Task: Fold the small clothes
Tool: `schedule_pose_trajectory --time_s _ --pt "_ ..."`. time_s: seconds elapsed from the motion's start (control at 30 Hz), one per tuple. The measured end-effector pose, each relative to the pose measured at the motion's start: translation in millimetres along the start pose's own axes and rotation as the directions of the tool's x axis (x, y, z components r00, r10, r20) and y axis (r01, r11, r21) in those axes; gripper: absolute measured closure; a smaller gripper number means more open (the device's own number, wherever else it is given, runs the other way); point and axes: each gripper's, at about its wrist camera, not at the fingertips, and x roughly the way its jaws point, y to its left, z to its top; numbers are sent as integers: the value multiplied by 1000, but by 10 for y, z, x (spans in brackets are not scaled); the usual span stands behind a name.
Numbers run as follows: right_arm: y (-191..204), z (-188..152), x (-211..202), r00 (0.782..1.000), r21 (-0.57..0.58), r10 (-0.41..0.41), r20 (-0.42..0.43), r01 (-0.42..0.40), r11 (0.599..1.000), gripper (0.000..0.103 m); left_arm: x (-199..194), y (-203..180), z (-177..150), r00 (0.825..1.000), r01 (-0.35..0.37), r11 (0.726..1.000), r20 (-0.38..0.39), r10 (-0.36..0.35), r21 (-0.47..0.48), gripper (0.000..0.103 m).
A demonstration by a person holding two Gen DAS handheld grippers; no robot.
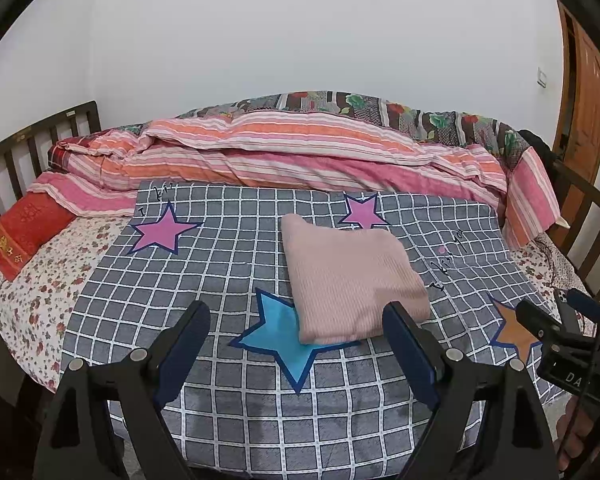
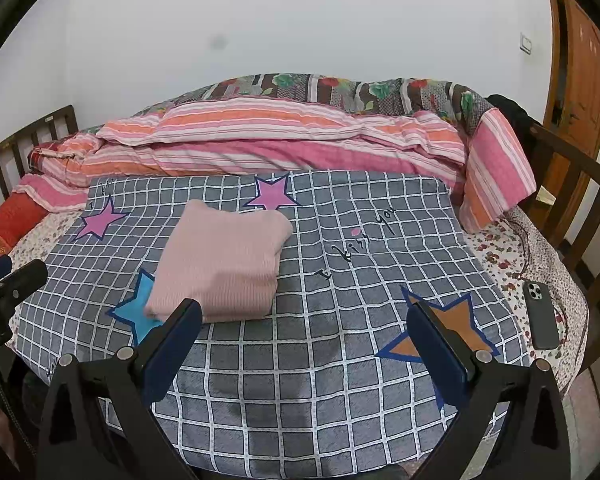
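Observation:
A pink ribbed garment [image 1: 352,280] lies folded into a compact rectangle on the grey checked cloth [image 1: 220,264] with coloured stars. It also shows in the right wrist view [image 2: 224,264], left of centre. My left gripper [image 1: 298,316] is open and empty, raised just in front of the garment's near edge. My right gripper [image 2: 304,316] is open and empty, to the right of the garment over the grey cloth [image 2: 340,360]. Neither gripper touches the garment.
A striped pink and orange quilt [image 1: 284,152] is heaped along the back of the bed. A red pillow [image 1: 24,236] lies far left. A dark phone [image 2: 542,316] lies on the floral sheet at the right. Wooden rails [image 2: 572,200] bound both ends.

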Motion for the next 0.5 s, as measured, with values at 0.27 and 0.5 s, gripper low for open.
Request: schedule_pose_trajectory --time_s 0.27,0.5 --pt "-2 -7 -37 1000 1 -1 6 1 1000 2 -7 -13 0 1000 2 1000 -2 -2 -3 16" --pt "-1 -1 -56 1000 3 2 6 -2 1000 2 -21 -20 6 1000 0 1000 -2 0 -1 16"
